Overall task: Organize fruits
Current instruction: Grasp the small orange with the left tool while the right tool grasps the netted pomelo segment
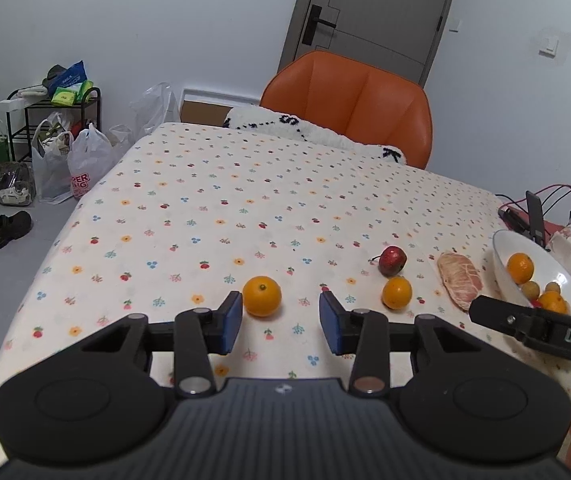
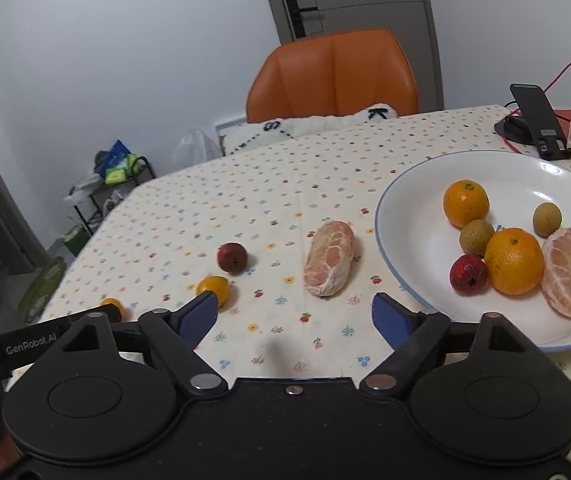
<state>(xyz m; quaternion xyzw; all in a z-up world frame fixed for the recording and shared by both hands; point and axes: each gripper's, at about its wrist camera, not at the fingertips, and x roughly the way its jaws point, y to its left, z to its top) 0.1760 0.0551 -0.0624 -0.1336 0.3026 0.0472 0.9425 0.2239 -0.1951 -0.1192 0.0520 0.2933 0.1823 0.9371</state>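
Left gripper spread wide, empty, orange just ahead between pads. Right gripper spread wide, empty, near peeled pomelo segment beside white plate.

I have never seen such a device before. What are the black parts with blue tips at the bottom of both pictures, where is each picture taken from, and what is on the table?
No robot is here. A person holds two hand tools, each ending in a two-finger claw with blue pads, and each carrying its own camera that looks forward along the fingers. One picture comes from the left claw, the other from the right claw. Both are open and hold nothing.

On the flowered tablecloth lie two oranges, one just ahead of the left claw and another farther right, a small red fruit and a peeled pomelo segment. The white plate already holds two oranges, a red fruit, two small brown fruits and another peeled segment. An orange chair stands behind the table.
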